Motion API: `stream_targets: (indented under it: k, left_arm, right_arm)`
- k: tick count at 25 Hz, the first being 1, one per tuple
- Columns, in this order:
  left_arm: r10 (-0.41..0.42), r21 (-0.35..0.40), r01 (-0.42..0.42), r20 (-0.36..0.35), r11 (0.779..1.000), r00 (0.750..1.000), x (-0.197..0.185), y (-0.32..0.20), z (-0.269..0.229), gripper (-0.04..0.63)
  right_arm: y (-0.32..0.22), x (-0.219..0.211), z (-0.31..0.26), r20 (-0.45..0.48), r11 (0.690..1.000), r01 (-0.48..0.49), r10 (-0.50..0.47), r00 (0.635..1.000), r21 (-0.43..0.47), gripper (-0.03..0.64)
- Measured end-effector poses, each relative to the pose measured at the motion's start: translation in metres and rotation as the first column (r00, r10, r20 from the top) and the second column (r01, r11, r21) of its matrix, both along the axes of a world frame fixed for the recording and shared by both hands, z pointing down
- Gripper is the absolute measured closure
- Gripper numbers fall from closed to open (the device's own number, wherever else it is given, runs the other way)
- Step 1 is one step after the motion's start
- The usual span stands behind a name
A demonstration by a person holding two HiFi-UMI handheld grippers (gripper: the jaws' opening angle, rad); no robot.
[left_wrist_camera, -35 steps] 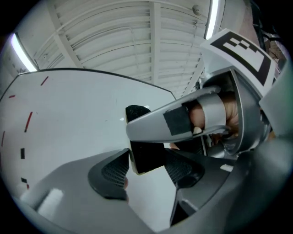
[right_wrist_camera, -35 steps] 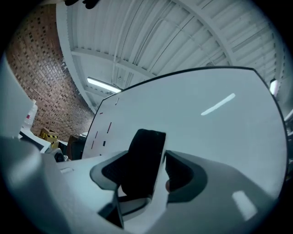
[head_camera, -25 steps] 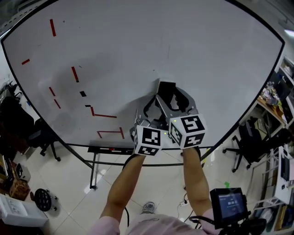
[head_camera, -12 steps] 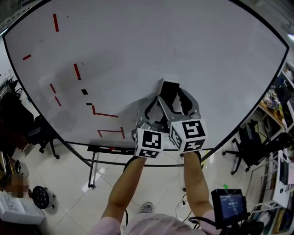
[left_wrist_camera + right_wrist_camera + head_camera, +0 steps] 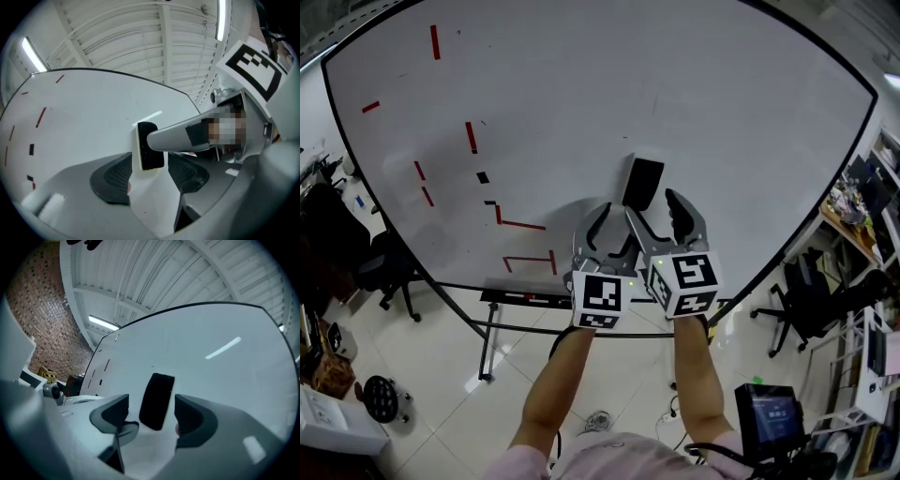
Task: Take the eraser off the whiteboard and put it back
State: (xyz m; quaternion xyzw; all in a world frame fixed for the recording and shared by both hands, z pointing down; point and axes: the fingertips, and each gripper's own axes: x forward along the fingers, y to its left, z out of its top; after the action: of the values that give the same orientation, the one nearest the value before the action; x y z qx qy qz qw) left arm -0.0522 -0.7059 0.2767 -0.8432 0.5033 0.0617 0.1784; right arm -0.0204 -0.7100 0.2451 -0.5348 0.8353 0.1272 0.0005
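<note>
Both left gripper [image 5: 149, 176] and right gripper [image 5: 152, 420] gape empty, the latter's jaws having just been opening, just short of the eraser [image 5: 642, 182] on the whiteboard [image 5: 722, 112].

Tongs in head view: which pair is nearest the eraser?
The right tongs: they have just been opening and frame the black eraser on the whiteboard, pads off it. The left tongs sit lower and to its left.
</note>
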Motion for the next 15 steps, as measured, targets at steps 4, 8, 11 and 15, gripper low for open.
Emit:
stream_targets:
  k: [4,8,11,15]
  left_arm:
    - [-0.019,0.056,0.019,0.000,0.998,1.000,-0.006,0.053,-0.022,0.353]
    - [-0.010,0.098,0.010,-0.002,0.995,1.000,-0.001,0.122,-0.039,0.353]
    - [0.005,0.086,-0.003,-0.026,0.996,1.000,0.010,0.187,-0.036,0.353]
    - [0.022,0.097,-0.018,-0.045,0.995,0.999,0.037,0.297,-0.028,0.373]
  right_arm:
    - [0.052,-0.003,-0.017,0.023,0.999,0.028,-0.029,0.999,0.045,0.316]
    - [0.123,0.002,-0.035,0.034,0.994,0.036,-0.040,0.999,0.103,0.319]
    - [0.189,0.011,-0.032,0.023,0.994,0.028,-0.030,0.999,0.110,0.325]
    - [0.302,0.035,-0.024,0.006,0.991,0.024,-0.026,1.000,0.132,0.333]
